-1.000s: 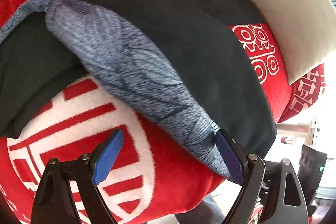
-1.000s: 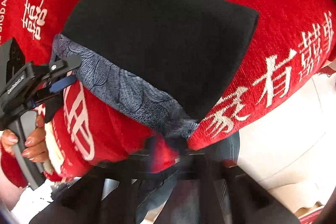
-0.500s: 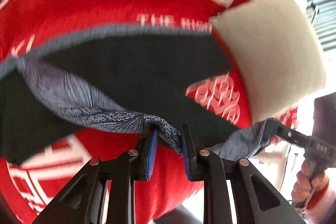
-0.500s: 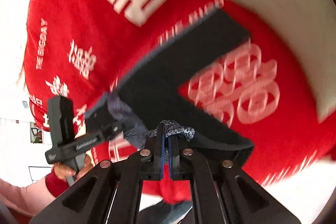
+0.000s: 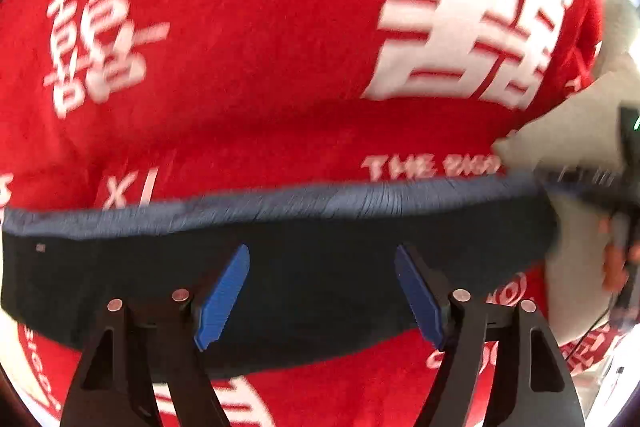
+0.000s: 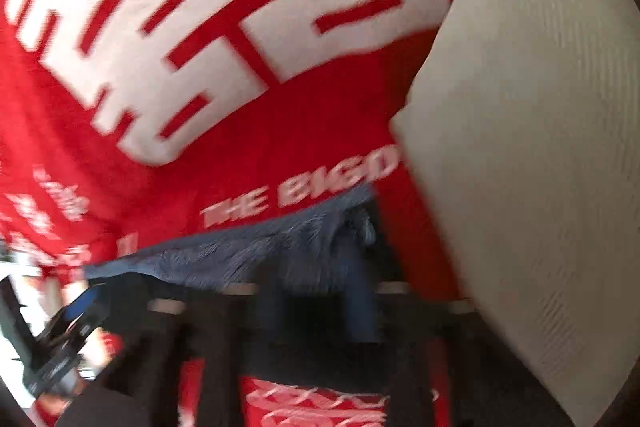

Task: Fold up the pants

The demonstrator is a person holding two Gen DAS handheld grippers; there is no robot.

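A red blanket (image 5: 256,59) with big white characters covers the whole surface, and a pale cushion (image 6: 532,147) leans at its right side. Across the blanket lies the pair of dark pants (image 5: 320,267), now a long flat band with its grey patterned waistband (image 5: 340,201) running along the far edge; the right end of the band reaches the foot of the cushion.

The left gripper (image 5: 322,297) hangs above the middle of the band with its blue pads spread wide and nothing between them but the cloth lying below; its jaws have just been opening, and the fabric is released. In the right wrist view the right gripper (image 6: 316,311) is badly smeared by motion; its jaws have just been opening too, and no cloth appears pinched between them, so it reads as let go, though the blur leaves some doubt.

The fold looks laid but not pressed. The likely trouble is the waistband end by the cushion: if a pad snags that bunched grey corner (image 6: 352,223) as the right hand pulls away, the top layer would drag and the edges would come out of line. The soft blanket could also let the band creep and wrinkle
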